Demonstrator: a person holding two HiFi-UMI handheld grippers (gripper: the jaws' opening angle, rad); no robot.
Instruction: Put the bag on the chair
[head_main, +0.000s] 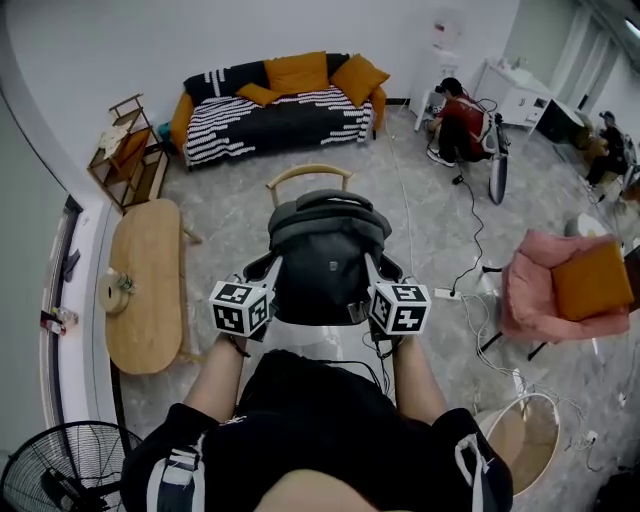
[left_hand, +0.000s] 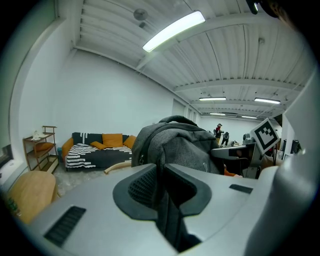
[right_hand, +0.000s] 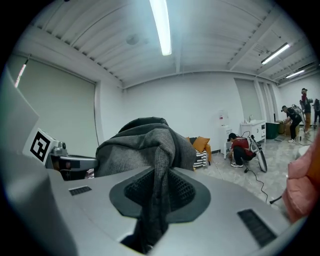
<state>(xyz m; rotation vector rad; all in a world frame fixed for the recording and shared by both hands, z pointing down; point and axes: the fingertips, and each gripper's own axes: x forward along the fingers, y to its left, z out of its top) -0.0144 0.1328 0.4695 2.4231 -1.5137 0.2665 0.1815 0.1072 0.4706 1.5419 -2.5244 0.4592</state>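
A dark grey backpack (head_main: 325, 255) hangs between my two grippers, just in front of me. Behind and under it stands a chair with a curved wooden back (head_main: 308, 175) and a pale seat (head_main: 300, 335). Whether the bag rests on the seat I cannot tell. My left gripper (head_main: 262, 272) is shut on a strap at the bag's left side, and in the left gripper view (left_hand: 162, 187) the fabric runs down between the jaws. My right gripper (head_main: 375, 272) is shut on the strap at the right side. That grey strap (right_hand: 157, 165) fills the gap of the right gripper (right_hand: 159, 192).
A striped sofa (head_main: 275, 105) with orange cushions lines the far wall. A wooden table (head_main: 148, 280) stands left, a shelf (head_main: 125, 150) beyond it. A pink armchair (head_main: 560, 285) and floor cables (head_main: 470, 270) lie right. A fan (head_main: 60, 470) sits near left. A person (head_main: 460, 120) crouches far right.
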